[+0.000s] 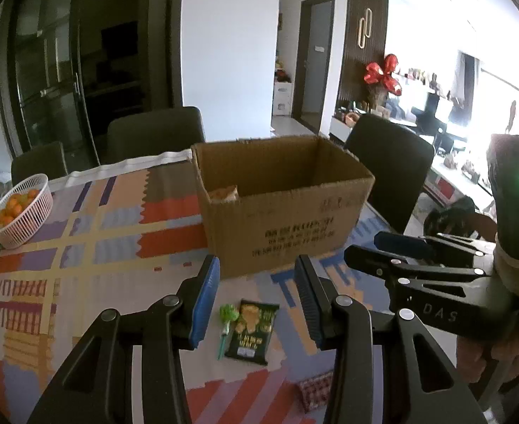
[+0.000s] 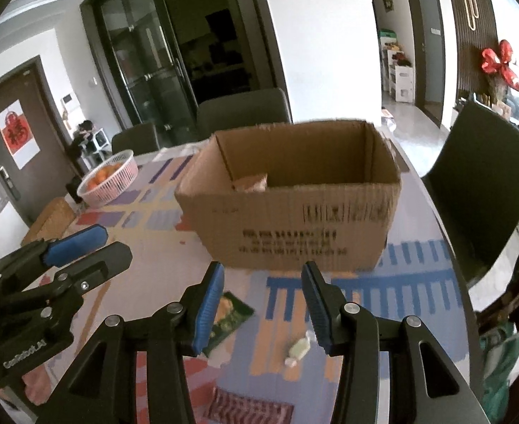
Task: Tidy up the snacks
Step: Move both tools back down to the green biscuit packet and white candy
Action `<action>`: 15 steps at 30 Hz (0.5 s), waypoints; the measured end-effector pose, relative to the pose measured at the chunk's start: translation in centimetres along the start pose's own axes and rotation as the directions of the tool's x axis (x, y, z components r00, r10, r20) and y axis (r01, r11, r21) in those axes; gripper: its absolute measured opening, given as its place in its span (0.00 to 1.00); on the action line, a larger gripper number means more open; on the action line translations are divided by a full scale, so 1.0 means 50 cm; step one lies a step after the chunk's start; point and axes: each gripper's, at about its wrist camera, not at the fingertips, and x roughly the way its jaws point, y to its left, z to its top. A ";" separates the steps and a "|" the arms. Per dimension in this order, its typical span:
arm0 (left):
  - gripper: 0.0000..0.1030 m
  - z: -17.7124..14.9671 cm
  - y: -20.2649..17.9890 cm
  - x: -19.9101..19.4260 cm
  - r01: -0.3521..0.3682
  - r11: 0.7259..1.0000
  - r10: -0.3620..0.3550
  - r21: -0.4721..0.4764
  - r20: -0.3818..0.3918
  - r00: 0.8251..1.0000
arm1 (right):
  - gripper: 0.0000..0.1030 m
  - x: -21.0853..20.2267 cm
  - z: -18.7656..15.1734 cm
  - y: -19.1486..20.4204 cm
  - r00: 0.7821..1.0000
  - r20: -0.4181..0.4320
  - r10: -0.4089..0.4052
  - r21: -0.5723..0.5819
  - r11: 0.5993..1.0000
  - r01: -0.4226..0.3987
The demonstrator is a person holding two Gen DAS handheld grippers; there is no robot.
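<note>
Green snack bag (image 1: 251, 332) flat on tablecloth, below and between parted, empty left claw (image 1: 256, 300); right claw (image 2: 263, 305) likewise parted, empty.

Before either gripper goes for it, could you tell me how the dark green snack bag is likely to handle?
The dark green snack bag lies flat and looks puffy, so probably light and crushable. Its glossy film may slip or crinkle between the fingers.

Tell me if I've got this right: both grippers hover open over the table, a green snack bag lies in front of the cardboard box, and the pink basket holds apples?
Not quite: the basket holds oranges, not apples, as the left wrist view shows. The rest stands: left gripper and right gripper are open, and the green bag lies before the box.
</note>
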 end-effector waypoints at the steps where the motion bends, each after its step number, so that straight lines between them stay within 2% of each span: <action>1: 0.42 -0.008 0.000 -0.001 0.001 1.000 -0.001 0.003 -0.001 1.000 | 0.45 -0.001 -0.009 0.000 1.000 -0.005 0.002 0.001 1.000 -0.002; 6: 0.42 -0.042 0.002 0.006 0.029 1.000 -0.029 0.004 -0.021 0.999 | 0.45 0.007 -0.052 0.006 0.999 -0.032 -0.034 -0.015 0.999 0.034; 15: 0.42 -0.102 0.016 0.072 0.102 0.995 -0.101 -0.004 -0.126 0.987 | 0.45 0.056 -0.122 0.001 0.989 -0.136 -0.064 0.005 0.998 0.065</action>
